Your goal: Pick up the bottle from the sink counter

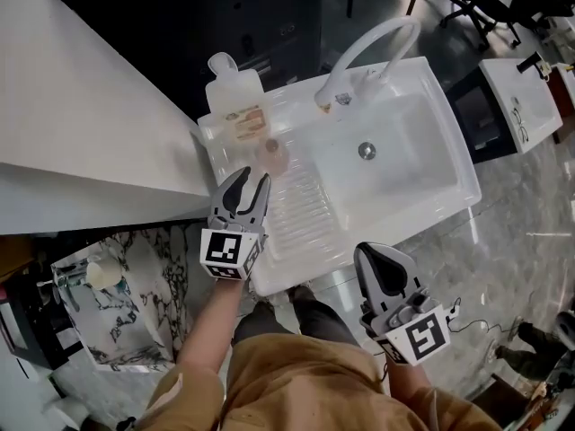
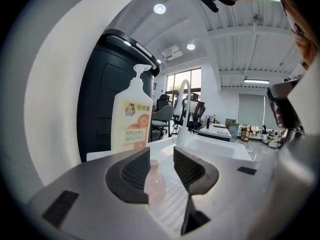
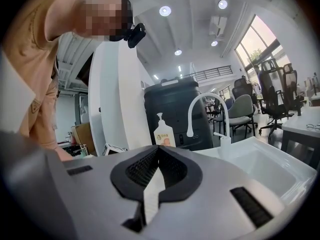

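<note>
A small pale pink bottle (image 1: 276, 155) stands upright on the ribbed drainboard (image 1: 305, 214) of the white sink unit. My left gripper (image 1: 253, 180) hovers just short of it with its jaws apart. In the left gripper view the small pale pink bottle (image 2: 153, 181) shows in the gap of the left gripper (image 2: 161, 150), slightly beyond the pads, and nothing presses on it. A tall white pump bottle (image 1: 235, 97) with an orange label stands at the back left corner; the same tall white pump bottle (image 2: 132, 119) rises behind the jaws. My right gripper (image 1: 378, 259) hangs low in front of the sink, shut and empty.
The sink basin (image 1: 431, 164) with its drain lies to the right of the drainboard, under a curved white faucet (image 1: 368, 48). A white counter (image 1: 81, 124) borders the left side. A marble-patterned box (image 1: 126, 312) sits on the floor at lower left. Office chairs stand far behind.
</note>
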